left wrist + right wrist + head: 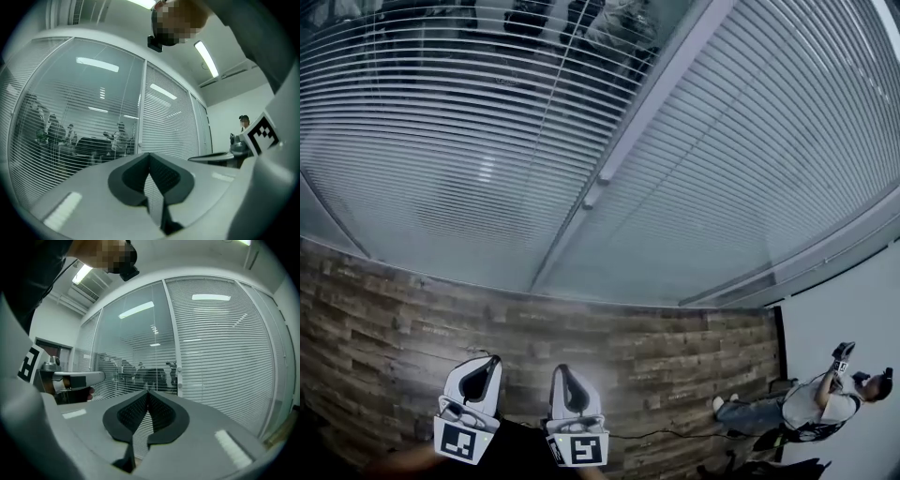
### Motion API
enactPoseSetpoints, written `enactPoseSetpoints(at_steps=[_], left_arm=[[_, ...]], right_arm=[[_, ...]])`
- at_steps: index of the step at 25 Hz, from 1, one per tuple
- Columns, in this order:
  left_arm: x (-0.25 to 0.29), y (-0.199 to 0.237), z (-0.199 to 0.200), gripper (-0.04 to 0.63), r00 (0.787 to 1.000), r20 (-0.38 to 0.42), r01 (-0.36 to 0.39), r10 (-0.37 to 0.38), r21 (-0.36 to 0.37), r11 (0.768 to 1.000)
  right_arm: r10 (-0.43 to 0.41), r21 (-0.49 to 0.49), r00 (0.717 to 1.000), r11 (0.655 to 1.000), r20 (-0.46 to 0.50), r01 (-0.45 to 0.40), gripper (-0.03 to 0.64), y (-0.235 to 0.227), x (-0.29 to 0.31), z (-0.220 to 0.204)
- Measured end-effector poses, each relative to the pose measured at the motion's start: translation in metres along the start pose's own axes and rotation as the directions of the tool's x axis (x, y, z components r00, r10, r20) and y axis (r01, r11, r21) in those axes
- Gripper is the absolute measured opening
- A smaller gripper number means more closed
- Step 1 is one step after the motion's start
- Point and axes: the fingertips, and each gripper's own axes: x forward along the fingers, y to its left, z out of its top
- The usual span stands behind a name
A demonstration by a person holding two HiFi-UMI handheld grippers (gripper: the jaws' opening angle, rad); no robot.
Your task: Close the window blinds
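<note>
Two glazed panes with horizontal blinds fill the head view. In the left blind (441, 141) the slats stand partly open, and people in the room behind show through. In the right blind (750, 169) the slats are turned flat and nothing shows through. A pale post (647, 103) with a small knob (591, 199) divides them. My left gripper (494, 358) and right gripper (562, 368) sit side by side low in the head view, short of the glass. Both are shut and empty, pointing level at the panes. The left gripper (149, 155) and the right gripper (148, 392) show tips together.
Wood-plank floor (394, 319) runs up to the base of the glass. A person (811, 403) sits at the right by a white wall (853, 309), holding another gripper. A thin cable (675, 433) lies on the floor. Several people are behind the left pane (140, 371).
</note>
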Motion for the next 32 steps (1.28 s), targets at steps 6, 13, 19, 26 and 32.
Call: enactPoseSetpoints(at_steps=[6, 13, 19, 26, 32], left_arm=[[0.020, 0.039, 0.001, 0.002, 0.999, -0.007, 0.042, -0.042, -0.019, 0.999], [0.051, 0.075, 0.000, 0.002, 0.997, 0.019, 0.072, -0.071, -0.039, 0.997], [0.070, 0.088, 0.006, 0.002, 1.000, 0.006, 0.026, -0.026, -0.037, 0.999], [0.100, 0.100, 0.005, 0.002, 0.999, 0.002, -0.032, 0.032, -0.035, 0.999], [0.127, 0.104, 0.003, 0.002, 0.996, 0.003, -0.086, 0.086, -0.022, 0.996]], right_arm=[[-0.046, -0.009, 0.999, 0.999, 0.016, 0.046, 0.005, 0.008, 0.042, 0.014], [-0.133, -0.013, 0.991, 0.991, 0.035, 0.133, 0.005, -0.013, 0.082, 0.024], [-0.151, -0.014, 0.987, 0.988, 0.050, 0.152, 0.005, -0.031, 0.097, 0.034], [-0.127, -0.030, 0.991, 0.991, 0.043, 0.128, 0.021, -0.070, 0.142, 0.039], [-0.077, -0.073, 0.997, 0.994, 0.029, 0.079, 0.049, -0.100, 0.186, 0.040]])
